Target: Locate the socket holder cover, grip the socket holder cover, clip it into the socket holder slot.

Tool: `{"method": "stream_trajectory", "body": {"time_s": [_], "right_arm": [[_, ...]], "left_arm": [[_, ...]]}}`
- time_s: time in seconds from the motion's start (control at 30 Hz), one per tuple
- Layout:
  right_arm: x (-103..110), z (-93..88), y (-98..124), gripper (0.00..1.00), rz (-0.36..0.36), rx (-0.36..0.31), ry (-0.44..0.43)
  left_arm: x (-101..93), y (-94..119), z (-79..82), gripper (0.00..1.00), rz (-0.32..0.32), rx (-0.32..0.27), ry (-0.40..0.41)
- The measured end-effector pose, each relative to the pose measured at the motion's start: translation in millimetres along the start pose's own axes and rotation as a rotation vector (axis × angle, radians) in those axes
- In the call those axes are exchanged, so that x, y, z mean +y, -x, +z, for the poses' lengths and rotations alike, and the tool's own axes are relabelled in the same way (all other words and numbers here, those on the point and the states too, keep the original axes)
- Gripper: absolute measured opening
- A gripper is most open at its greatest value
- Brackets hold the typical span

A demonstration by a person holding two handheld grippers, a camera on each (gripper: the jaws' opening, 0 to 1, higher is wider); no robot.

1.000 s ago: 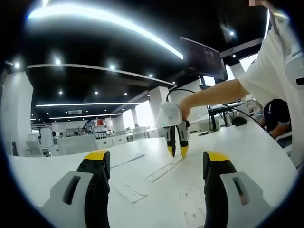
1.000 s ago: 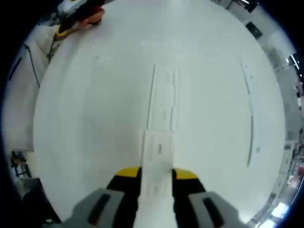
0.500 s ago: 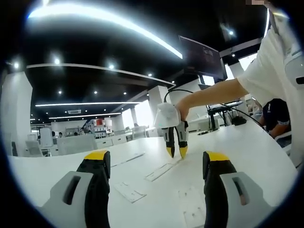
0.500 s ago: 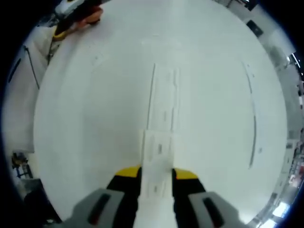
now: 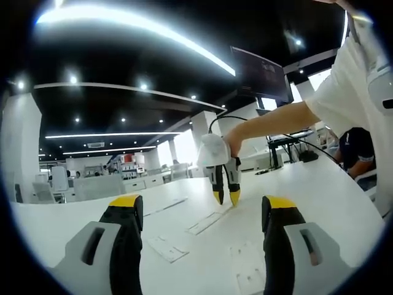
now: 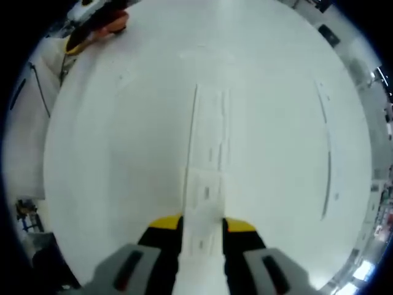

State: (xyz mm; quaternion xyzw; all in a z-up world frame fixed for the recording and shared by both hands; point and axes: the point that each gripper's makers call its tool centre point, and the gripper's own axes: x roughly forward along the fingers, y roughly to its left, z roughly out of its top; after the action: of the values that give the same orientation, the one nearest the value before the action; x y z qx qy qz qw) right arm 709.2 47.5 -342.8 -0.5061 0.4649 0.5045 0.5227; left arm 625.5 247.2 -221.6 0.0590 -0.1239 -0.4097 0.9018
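Observation:
In the right gripper view my right gripper (image 6: 202, 225) is shut on a flat white socket holder cover (image 6: 204, 190), which sticks out forward between the yellow-tipped jaws. The cover's far end overlaps the near end of a long white socket holder (image 6: 212, 132) lying on the white table (image 6: 123, 153). In the left gripper view my left gripper (image 5: 202, 206) hovers open above the table with nothing between its jaws. Beyond it, a person's hand points the right gripper (image 5: 225, 195) down at the holder (image 5: 207, 222).
Small flat white pieces (image 5: 167, 249) (image 5: 249, 273) lie on the table near my left gripper. A thin white strip (image 6: 325, 153) lies to the right of the holder. The left gripper (image 6: 92, 24) is at the table's far left edge. Office desks and monitors stand behind.
The right gripper has shifted slightly left in the left gripper view, still holding the cover over the holder. My left gripper has stayed still and open.

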Motion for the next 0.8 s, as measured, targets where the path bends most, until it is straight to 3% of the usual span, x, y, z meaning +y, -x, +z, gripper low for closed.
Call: {"method": "stream_trajectory", "body": {"time_s": [0.07, 0.8], "right_arm": [[-7.3, -1.3, 0.2, 0.27, 0.001, 0.004, 0.0], [-6.1, -0.3, -2.7, 0.27, 0.004, 0.046, 0.018]], "left_arm": [[-0.1, 0.0, 0.1, 0.78, 0.0, 0.0, -0.001], [-2.8, -1.7, 1.4, 0.78, -0.006, -0.004, -0.004]]}}
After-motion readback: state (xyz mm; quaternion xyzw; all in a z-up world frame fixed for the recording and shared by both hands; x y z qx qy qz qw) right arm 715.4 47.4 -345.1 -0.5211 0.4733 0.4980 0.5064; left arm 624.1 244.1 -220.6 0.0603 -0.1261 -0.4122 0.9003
